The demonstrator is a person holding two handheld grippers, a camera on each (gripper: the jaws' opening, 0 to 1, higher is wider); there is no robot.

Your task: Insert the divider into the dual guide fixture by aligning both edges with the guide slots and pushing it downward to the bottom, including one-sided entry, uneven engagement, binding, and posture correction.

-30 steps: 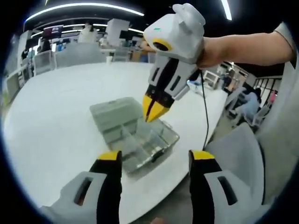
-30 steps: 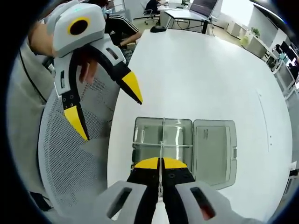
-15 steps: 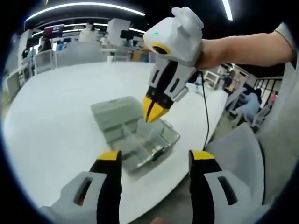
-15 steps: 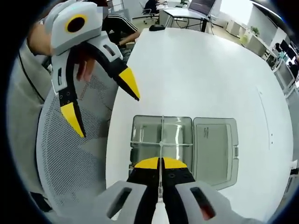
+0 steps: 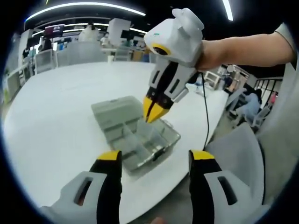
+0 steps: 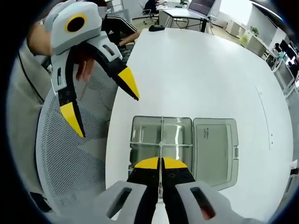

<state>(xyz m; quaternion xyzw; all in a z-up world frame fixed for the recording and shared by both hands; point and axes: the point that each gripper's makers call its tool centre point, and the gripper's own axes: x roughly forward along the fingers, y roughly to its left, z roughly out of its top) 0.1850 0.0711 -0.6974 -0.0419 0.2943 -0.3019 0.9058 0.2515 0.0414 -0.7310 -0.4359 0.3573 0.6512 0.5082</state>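
- The divider (image 6: 161,133), a thin clear plastic strip, stands edge-on in the right gripper view, running from the pinched tips out across the open box to its far wall; it is hard to make out in the left gripper view.
- The right gripper (image 6: 160,163) has its yellow-tipped jaws pressed together on the divider's near upper edge. In the left gripper view the right gripper (image 5: 153,111) hangs tips-down over the box.
- The dual guide fixture is a clear compartment box (image 6: 140,127) with a cross wall already in it; its hinged lid (image 6: 214,144) lies open flat beside it on the white table (image 6: 196,70).
- To my eye the divider sits in line with the slots, but I cannot tell how deep either end has gone, or whether both ends are engaged.
- To do this step well: keep the strip upright, check that the far end is in its slot, then push straight down with even pressure.
- If one end leads, it will likely bind; ease up, level it, and push again rather than forcing it.
- The left gripper (image 6: 100,100) is held wide open and empty, above the mesh chair (image 6: 65,154) well off the box; it could steady the box (image 5: 135,135), which looks light enough to skid.
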